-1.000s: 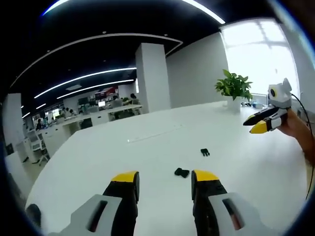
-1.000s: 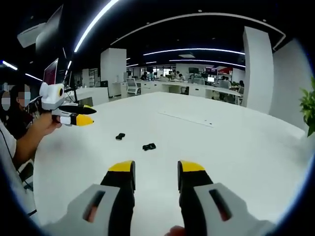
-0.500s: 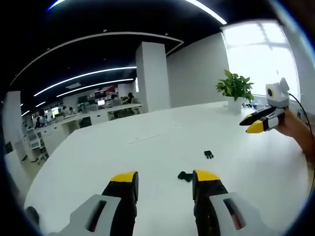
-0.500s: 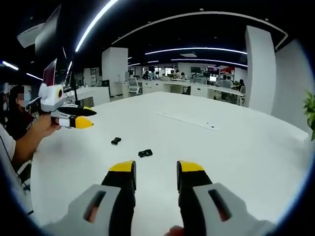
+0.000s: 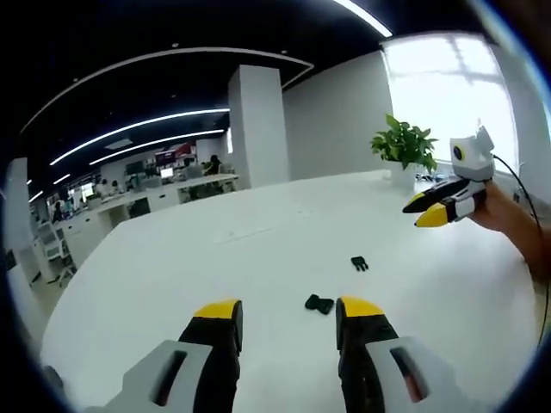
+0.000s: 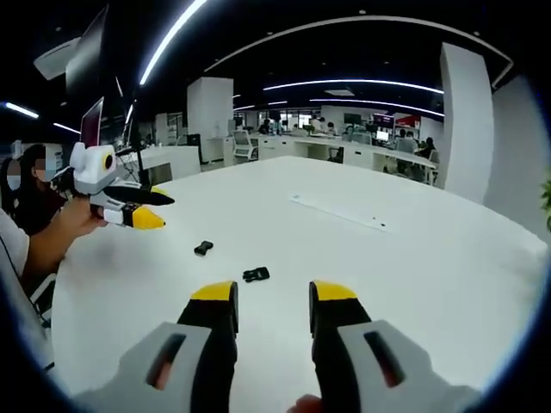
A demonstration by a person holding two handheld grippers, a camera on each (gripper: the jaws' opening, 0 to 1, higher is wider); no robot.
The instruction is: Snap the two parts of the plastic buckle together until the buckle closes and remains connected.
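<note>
Two small black buckle parts lie apart on the white table (image 5: 215, 284). In the left gripper view one part (image 5: 318, 302) sits just ahead of my left gripper (image 5: 288, 314), near its right jaw, and the pronged part (image 5: 359, 263) lies farther off to the right. My left gripper is open and holds nothing. In the right gripper view the pronged part (image 6: 256, 274) lies just ahead of my open, empty right gripper (image 6: 273, 297), with the other part (image 6: 203, 248) farther left. Each view catches the opposite gripper in the air: the right gripper (image 5: 435, 206) and the left gripper (image 6: 142, 209).
A potted green plant (image 5: 403, 148) stands at the table's far edge under a bright window. A faint line (image 6: 340, 213) marks the tabletop. A person's hand (image 6: 65, 232) holds the left gripper; office desks and chairs stand beyond the table.
Both buckle parts lie where they were. The right gripper has drifted slightly toward them, and in the left gripper view it now shows further left. Both grippers stay open.
</note>
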